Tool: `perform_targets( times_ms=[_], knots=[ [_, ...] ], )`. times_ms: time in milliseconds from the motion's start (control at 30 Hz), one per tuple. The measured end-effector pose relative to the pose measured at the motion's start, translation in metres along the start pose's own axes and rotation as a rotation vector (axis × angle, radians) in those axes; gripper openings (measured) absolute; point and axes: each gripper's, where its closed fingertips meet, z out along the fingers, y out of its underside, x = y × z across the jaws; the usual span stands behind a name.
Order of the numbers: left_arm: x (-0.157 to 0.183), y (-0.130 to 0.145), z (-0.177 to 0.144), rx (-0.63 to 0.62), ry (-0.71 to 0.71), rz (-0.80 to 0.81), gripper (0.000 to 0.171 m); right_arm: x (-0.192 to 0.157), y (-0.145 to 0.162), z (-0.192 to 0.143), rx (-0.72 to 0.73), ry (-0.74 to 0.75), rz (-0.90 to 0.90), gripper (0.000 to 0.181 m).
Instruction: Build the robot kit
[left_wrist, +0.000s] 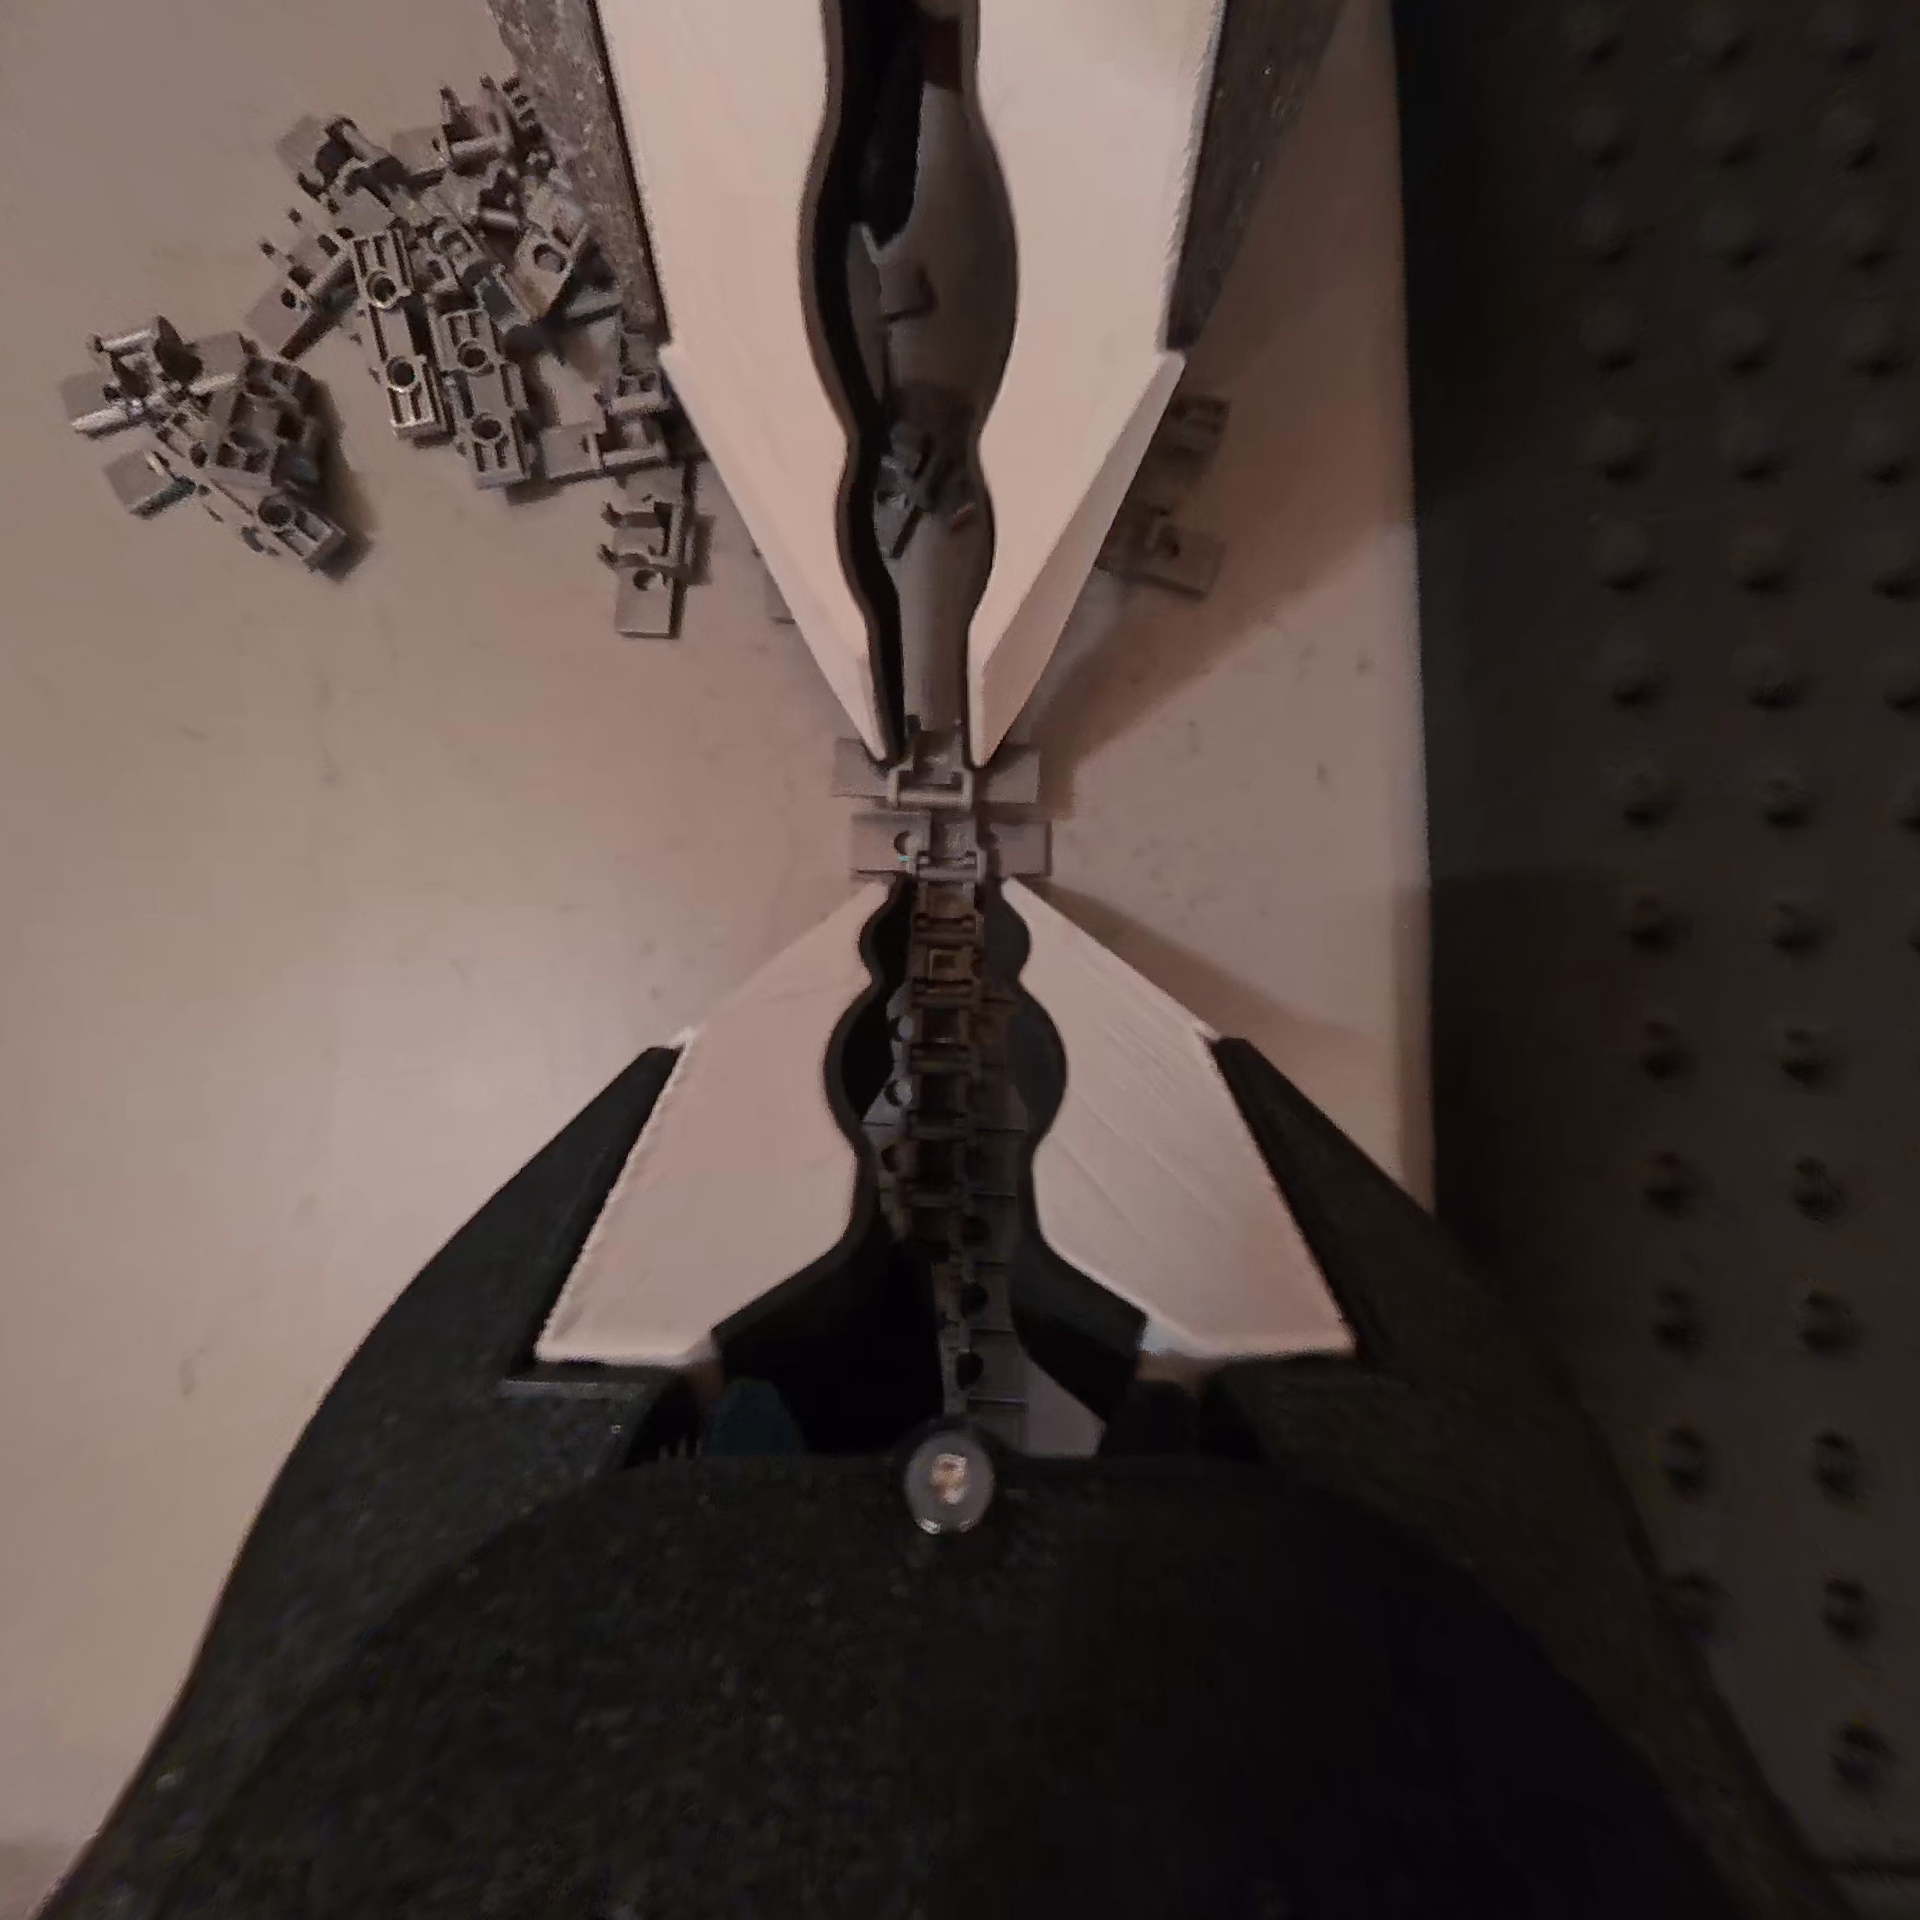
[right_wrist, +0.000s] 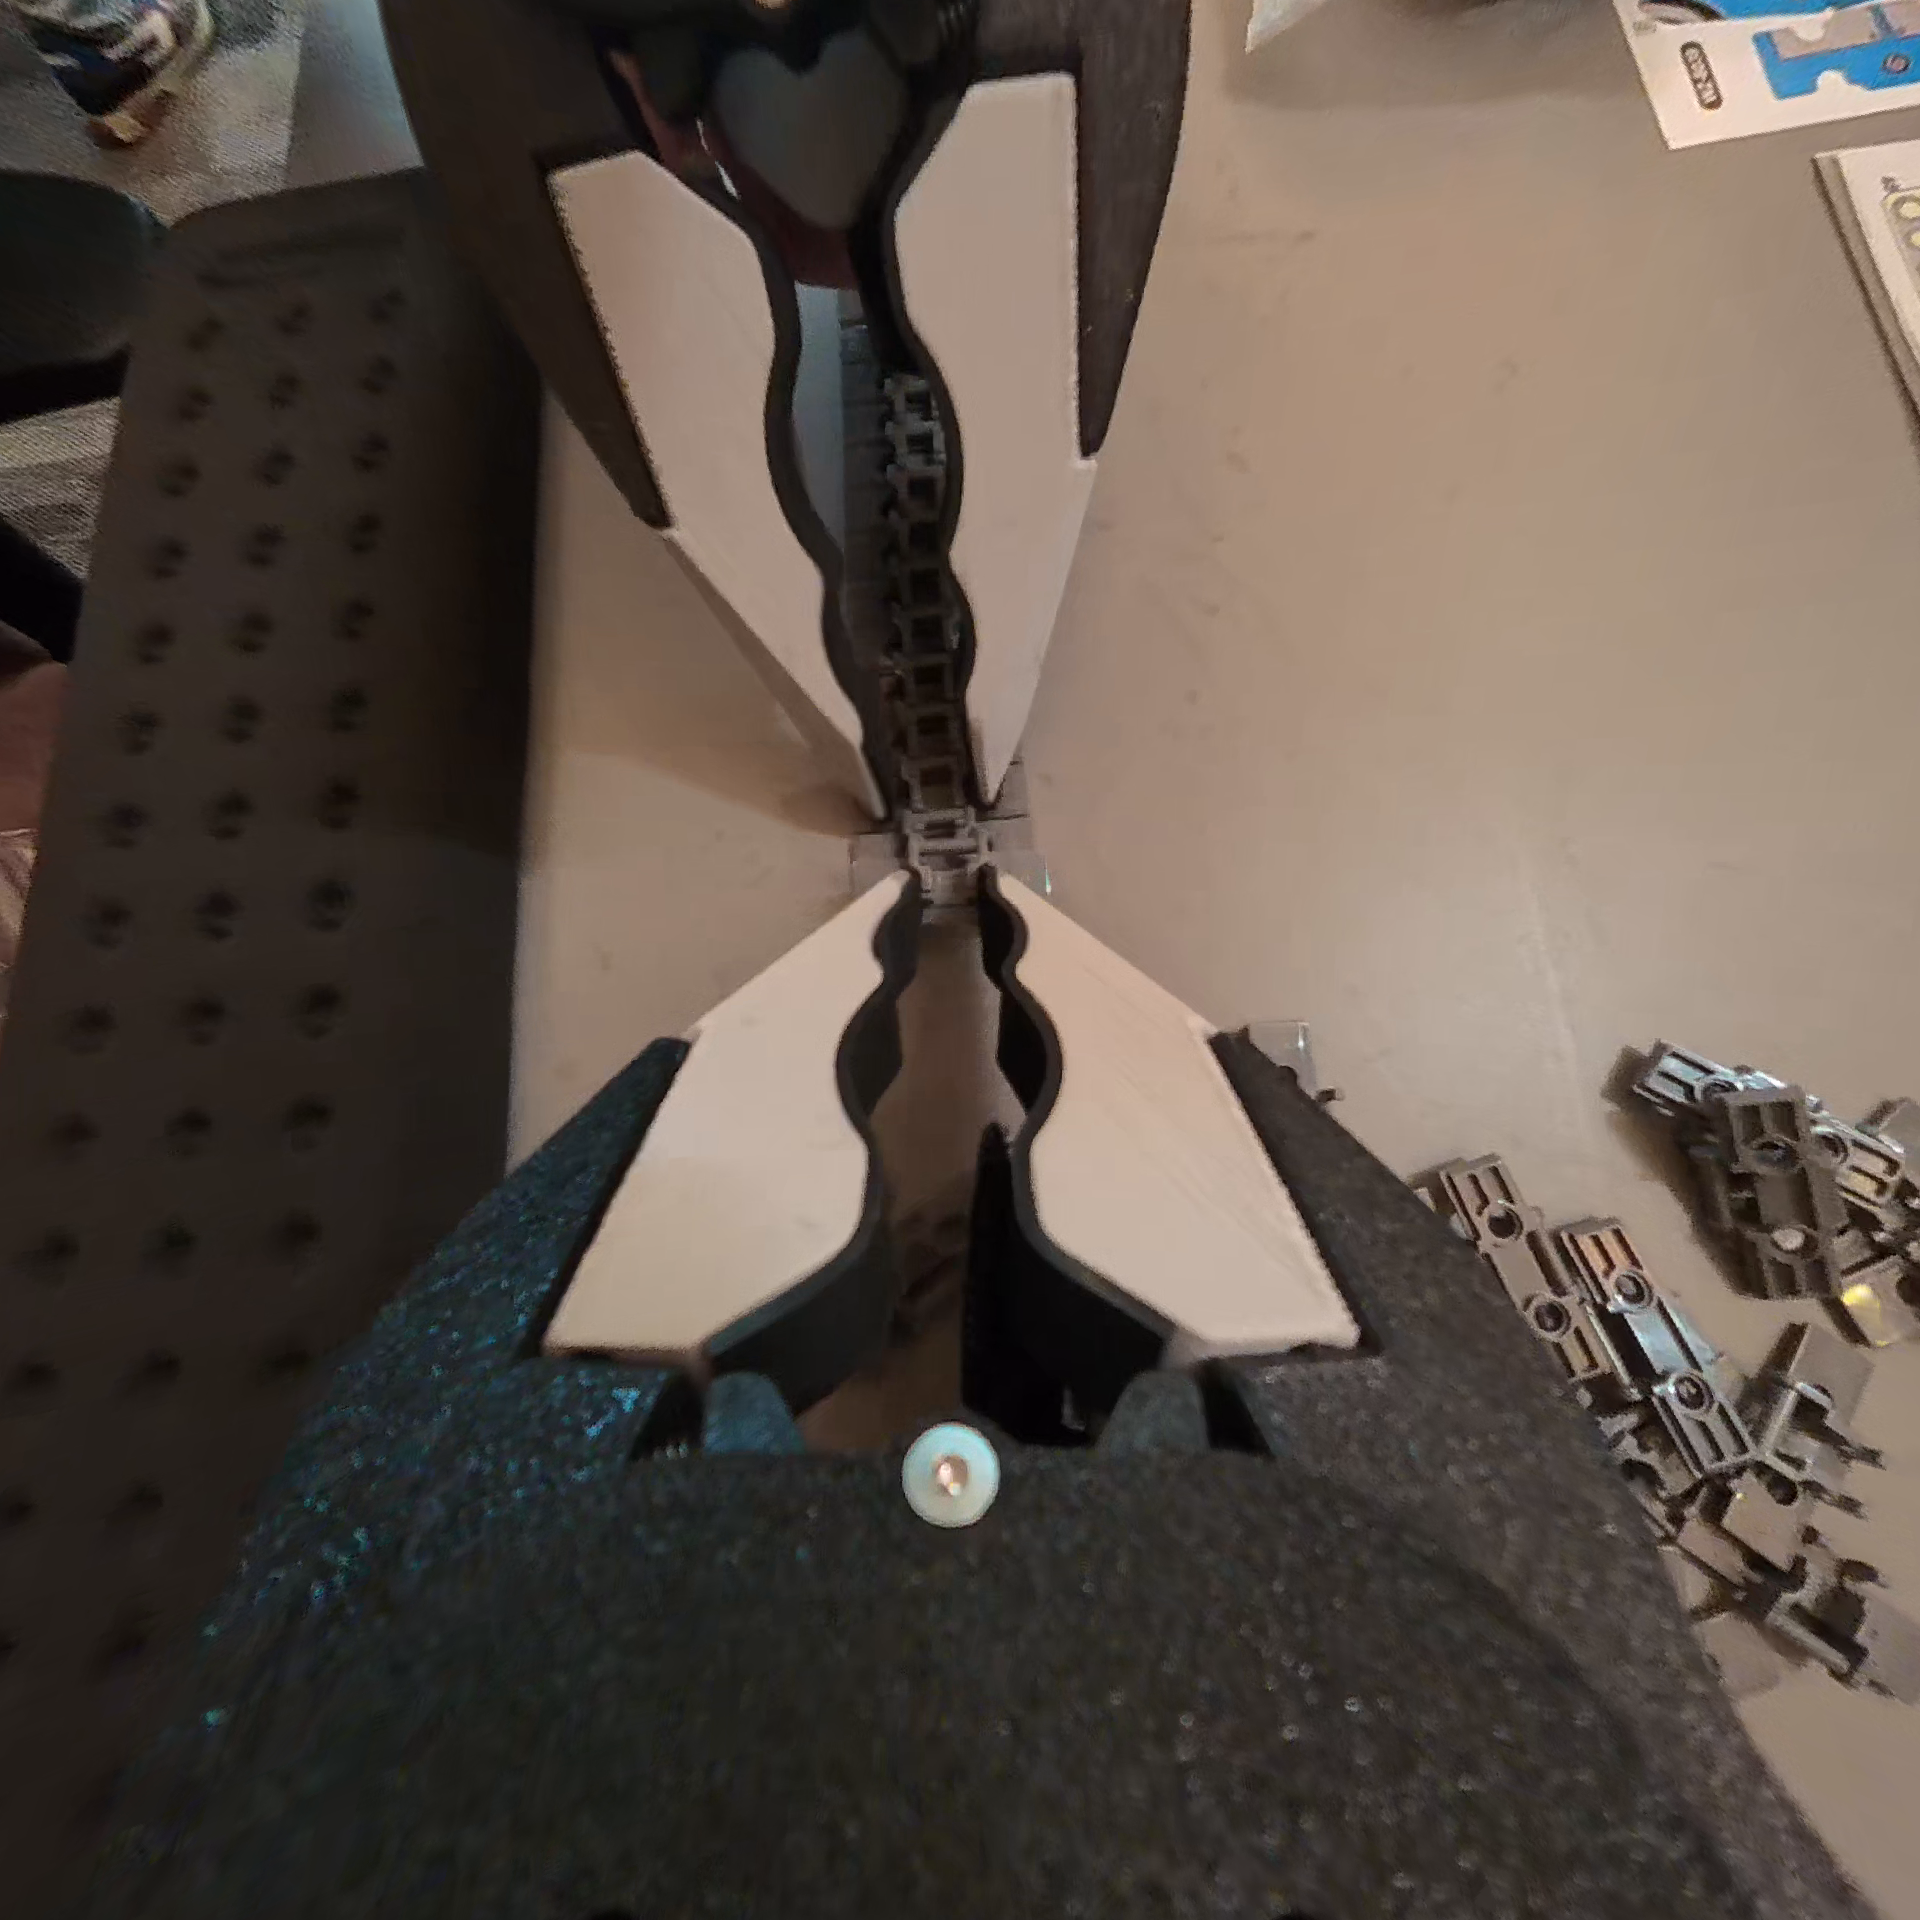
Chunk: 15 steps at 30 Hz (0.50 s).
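Note:
My left gripper is shut on a chain of grey track links that runs back between its white fingers toward the camera. My right gripper faces it tip to tip and is shut on the end link, which sits against the chain's end. In the right wrist view the right gripper pinches that link. The left gripper is opposite it, with the chain between its fingers. Both are just above the beige table.
A pile of loose grey links lies on the table beside the right gripper, also shown in the right wrist view. A dark studded baseplate lies along the other side. Printed sheets lie at the far corner. My left and right fingertips are right by each other.

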Motion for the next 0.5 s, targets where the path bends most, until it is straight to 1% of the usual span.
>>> perform_targets(
  times_ms=[67,233,500],
  knots=[
    [0.001,-0.002,-0.002,0.010,-0.023,0.030,0.012,0.000,0.001,0.001,-0.009,0.012,-0.015,0.011],
    [0.003,-0.009,-0.013,0.093,-0.037,-0.006,0.012,-0.004,-0.007,-0.005,0.036,-0.015,-0.012,0.011],
    [0.002,-0.009,-0.021,0.128,-0.050,-0.030,0.012,-0.006,-0.011,-0.007,0.043,-0.042,-0.003,0.011]
  ],
)
